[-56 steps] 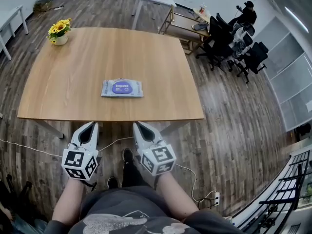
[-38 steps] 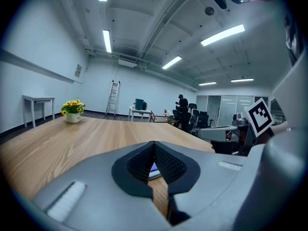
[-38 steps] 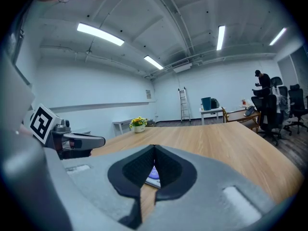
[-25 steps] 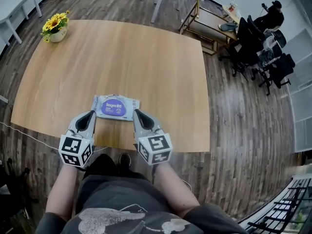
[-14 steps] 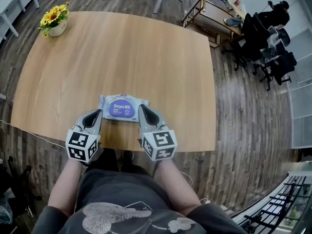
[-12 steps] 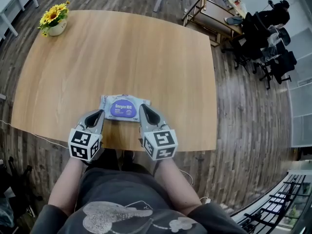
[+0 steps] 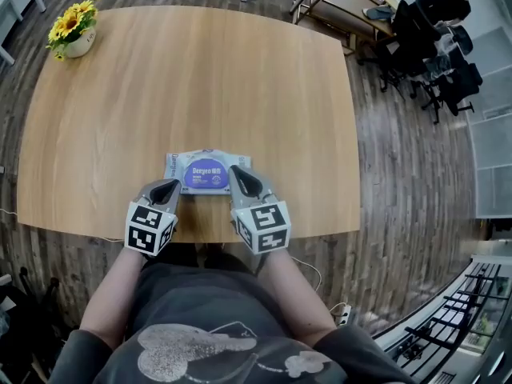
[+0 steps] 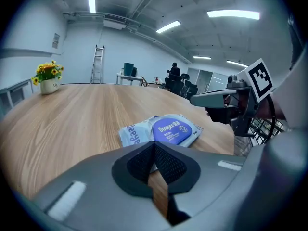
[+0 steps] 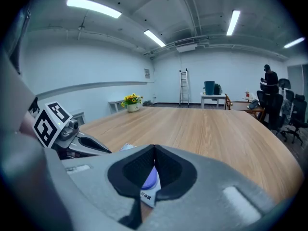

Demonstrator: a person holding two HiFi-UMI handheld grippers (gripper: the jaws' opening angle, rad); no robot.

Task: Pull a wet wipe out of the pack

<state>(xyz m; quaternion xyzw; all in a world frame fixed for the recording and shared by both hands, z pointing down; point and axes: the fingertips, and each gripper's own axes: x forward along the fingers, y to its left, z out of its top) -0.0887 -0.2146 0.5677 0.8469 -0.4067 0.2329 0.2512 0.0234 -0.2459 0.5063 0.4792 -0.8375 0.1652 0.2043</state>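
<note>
The wet wipe pack (image 7: 206, 173), pale blue with a purple oval lid, lies flat near the front edge of the wooden table (image 7: 200, 78). In the left gripper view the wet wipe pack (image 8: 166, 130) shows just beyond my jaws. My left gripper (image 7: 174, 184) is shut and empty, its tip at the pack's near left corner. My right gripper (image 7: 236, 169) is shut and empty too, with its tip over the pack's right end. Whether either tip touches the pack I cannot tell. In the right gripper view the pack (image 9: 150, 179) shows only through the gap below the closed jaws.
A pot of yellow flowers (image 7: 72, 34) stands at the table's far left corner. Office chairs and a person (image 7: 432, 22) are off to the far right, beside a small side table. A cable runs over the floor below the table's front edge.
Both grippers have come forward from the floor side of the table edge and sunk toward the pack. Both have stayed shut. The pack has not moved.
</note>
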